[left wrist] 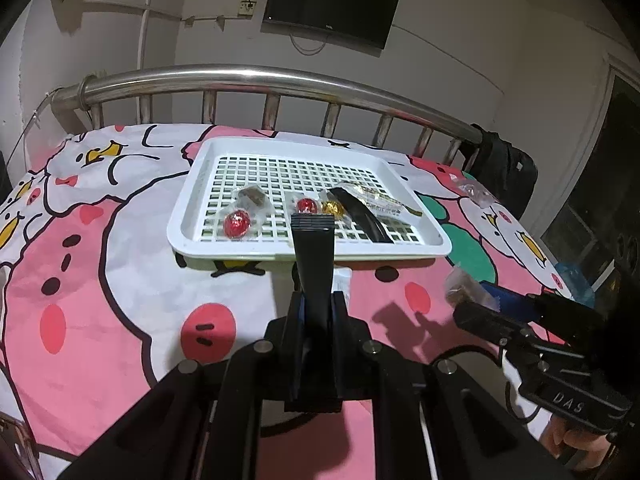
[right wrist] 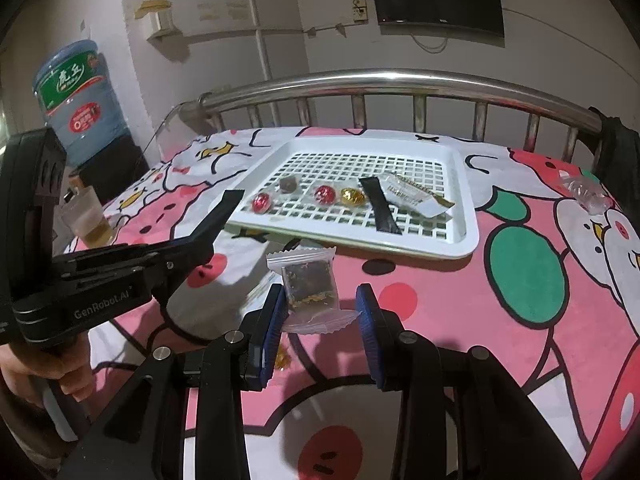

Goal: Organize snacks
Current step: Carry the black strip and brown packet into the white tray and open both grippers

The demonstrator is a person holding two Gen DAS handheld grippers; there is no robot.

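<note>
**Wrapped snack in the right tool, tray straight ahead**

The clear crinkle-edged plastic packet with a dark square snack inside (right wrist: 308, 292) sits between the blue pads of the right tool (right wrist: 322, 312), pinched across its lower half, its long axis standing roughly upright and its top edge tipped toward the tray. The packet hangs above the bedsheet, not resting on it. Directly beyond the tool's tips, a little up and ahead, lies the white perforated plastic tray (right wrist: 460, 248) on the pink cartoon-print bedsheet (right wrist: 520, 320); its near rim is the closest edge to the packet. Inside it lie red and gold foil balls, a black stick sachet and other wrappers in a loose row. The right hand is plainly the nearer one for the drop. The left tool (left wrist: 313, 224) is pressed fully together and empty, its tip hovering over the tray's near rim. Another clear wrapper (right wrist: 586, 192) lies on the sheet, far right of the tray.
</note>
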